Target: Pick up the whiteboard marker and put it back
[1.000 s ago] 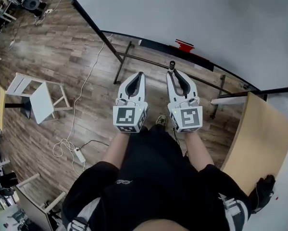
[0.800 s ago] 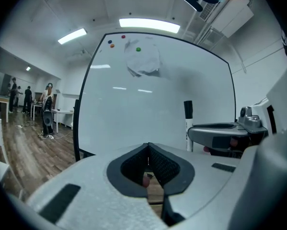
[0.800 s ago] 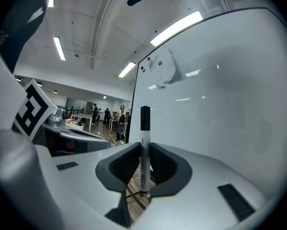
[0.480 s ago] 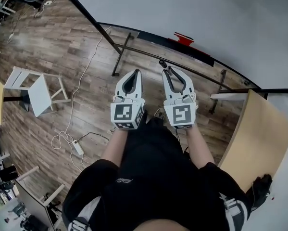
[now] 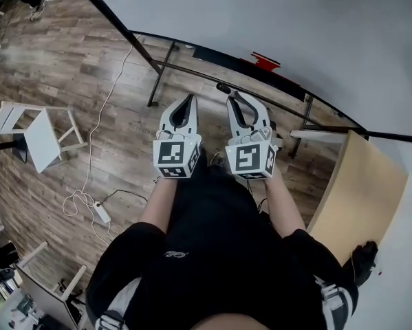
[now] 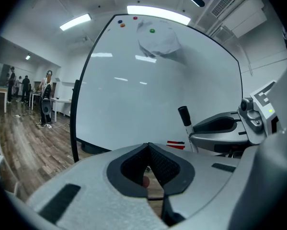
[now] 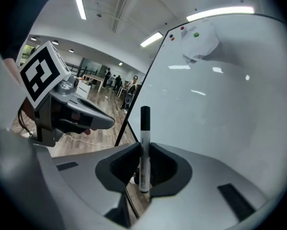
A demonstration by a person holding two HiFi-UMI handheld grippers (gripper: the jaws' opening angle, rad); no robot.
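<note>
Ahead, the large black-framed whiteboard [image 5: 295, 26] and its black metal stand bar [image 5: 192, 71] blocked passage; a light wooden tabletop [image 5: 360, 184] closed the right; brown plank floor [image 5: 68, 81] leftward lay open.

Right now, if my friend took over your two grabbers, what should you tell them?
Left gripper: shut and empty, beside the right one.
Right gripper: shut on the marker, which stands upright between the jaws, black cap on top.
Whiteboard: straight ahead, with both grippers pointing toward its lower edge.
Done: the marker is picked up.
Left: put it back, probably along the bottom of the board near the red thing, then open the jaws.
</note>
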